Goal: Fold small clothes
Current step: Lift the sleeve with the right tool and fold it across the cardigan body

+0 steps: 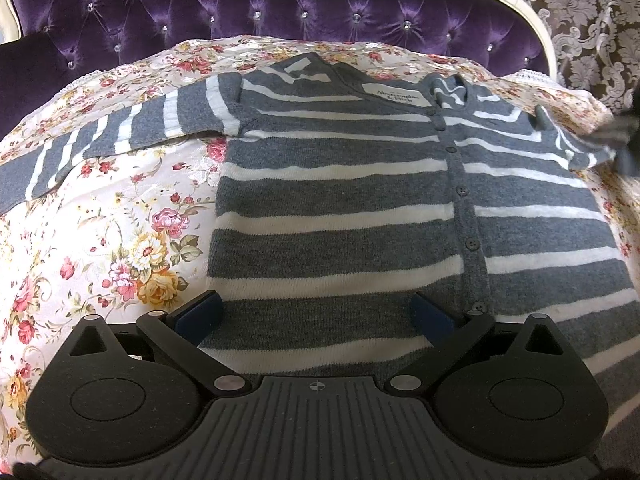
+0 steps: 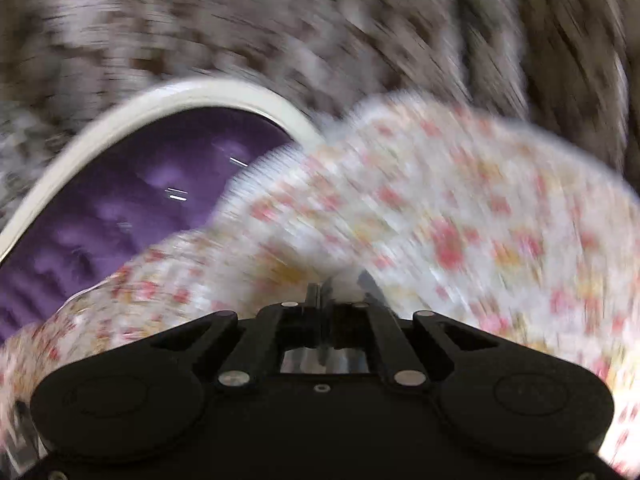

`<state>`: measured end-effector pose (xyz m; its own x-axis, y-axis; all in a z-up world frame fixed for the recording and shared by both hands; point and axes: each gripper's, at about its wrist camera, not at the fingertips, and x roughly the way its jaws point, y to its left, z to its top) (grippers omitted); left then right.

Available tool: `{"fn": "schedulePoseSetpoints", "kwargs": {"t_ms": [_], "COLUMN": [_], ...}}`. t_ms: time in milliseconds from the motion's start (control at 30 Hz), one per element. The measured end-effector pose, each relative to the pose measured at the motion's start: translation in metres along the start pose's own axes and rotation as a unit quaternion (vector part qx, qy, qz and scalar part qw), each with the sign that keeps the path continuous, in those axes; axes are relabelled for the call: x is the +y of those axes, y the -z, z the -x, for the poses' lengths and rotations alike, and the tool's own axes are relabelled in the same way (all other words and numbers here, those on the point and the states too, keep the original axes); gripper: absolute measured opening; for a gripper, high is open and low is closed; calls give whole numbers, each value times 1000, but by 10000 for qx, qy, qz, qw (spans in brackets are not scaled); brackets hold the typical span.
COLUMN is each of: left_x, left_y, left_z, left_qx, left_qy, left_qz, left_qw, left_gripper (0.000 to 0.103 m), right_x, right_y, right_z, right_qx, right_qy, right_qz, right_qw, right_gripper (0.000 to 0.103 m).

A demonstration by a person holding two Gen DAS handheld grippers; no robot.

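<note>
A grey cardigan with white stripes (image 1: 340,208) lies flat and buttoned on the floral bedspread (image 1: 100,220), collar toward the headboard. Its left sleeve (image 1: 100,136) stretches out to the left. Its right sleeve end (image 1: 584,144) is lifted at the right edge beside a dark blurred shape (image 1: 628,148). My left gripper (image 1: 318,314) is open and empty over the cardigan's lower hem. In the right wrist view my right gripper (image 2: 320,294) is shut, with a bit of grey and white cloth (image 2: 360,280) at its tips; the view is heavily blurred.
A purple tufted headboard (image 1: 260,12) with a white frame (image 1: 532,16) stands behind the bed; it also shows in the right wrist view (image 2: 120,208). Patterned brown wallpaper (image 1: 580,8) is at the right. The bedspread (image 2: 440,208) fills the right wrist view.
</note>
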<state>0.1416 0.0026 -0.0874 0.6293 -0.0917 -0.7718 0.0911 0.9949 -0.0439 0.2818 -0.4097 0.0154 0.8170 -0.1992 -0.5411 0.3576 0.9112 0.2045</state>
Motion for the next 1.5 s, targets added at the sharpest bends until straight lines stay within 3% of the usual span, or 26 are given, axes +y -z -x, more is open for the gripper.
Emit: {"fn": "schedulePoseSetpoints", "kwargs": {"t_ms": [100, 167, 333, 433, 533, 600, 700, 833, 967, 1100, 1233, 1333, 1367, 1433, 1500], "left_x": [0, 0, 0, 0, 0, 0, 0, 0, 0, 0, 1, 5, 7, 12, 16], "left_y": [0, 0, 0, 0, 0, 1, 1, -2, -6, -8, -11, -13, -14, -18, -23], "left_z": [0, 0, 0, 1, 1, 1, 1, 0, -3, -3, -4, 1, 4, 9, 14], "left_qx": [-4, -8, -14, -7, 0, -6, -4, 69, 154, 176, 241, 244, 223, 182, 131], "left_qy": [0, -1, -5, 6, 17, 9, -2, -13, -17, -46, -12, 67, 105, 166, 192], "left_qz": [3, 7, 15, 4, 0, -1, 7, 2, -30, -27, -10, 72, 121, 200, 239], "left_qw": [10000, 10000, 10000, 10000, 10000, 10000, 10000, 10000, 9999, 9998, 9997, 9997, 9996, 9995, 9994], "left_gripper": [102, 102, 102, 102, 102, 102, 103, 103, 103, 102, 101, 101, 101, 101, 101], "right_x": [61, 103, 176, 189, 183, 171, 153, 121, 85, 62, 70, 85, 90, 106, 122], "right_y": [2, 20, 101, 134, 135, 127, 110, 91, 88, 93, 98, 104, 105, 106, 104], "right_z": [33, 48, 44, 36, 35, 39, 42, 30, 13, -11, -26, -30, -29, -20, -4], "right_qx": [-350, -326, 466, 797, 1046, 1068, 1129, 1363, 1513, 1929, 2036, 2016, 1974, 1954, 1790], "right_qy": [-553, -1064, -1829, -1928, -2136, -2330, -2613, -2929, -3116, -3185, -2884, -2886, -3071, -3777, -4215], "right_qz": [1284, 2170, 3630, 3837, 3504, 3058, 2211, 773, -525, -1534, -1393, -1192, -1093, -722, -291], "right_qw": [9896, 9698, 9125, 8996, 9059, 9170, 9328, 9432, 9366, 9153, 9252, 9284, 9245, 9022, 8885], "right_gripper": [11, 11, 11, 12, 31, 55, 58, 68, 69, 69, 68, 66, 64, 63, 63]}}
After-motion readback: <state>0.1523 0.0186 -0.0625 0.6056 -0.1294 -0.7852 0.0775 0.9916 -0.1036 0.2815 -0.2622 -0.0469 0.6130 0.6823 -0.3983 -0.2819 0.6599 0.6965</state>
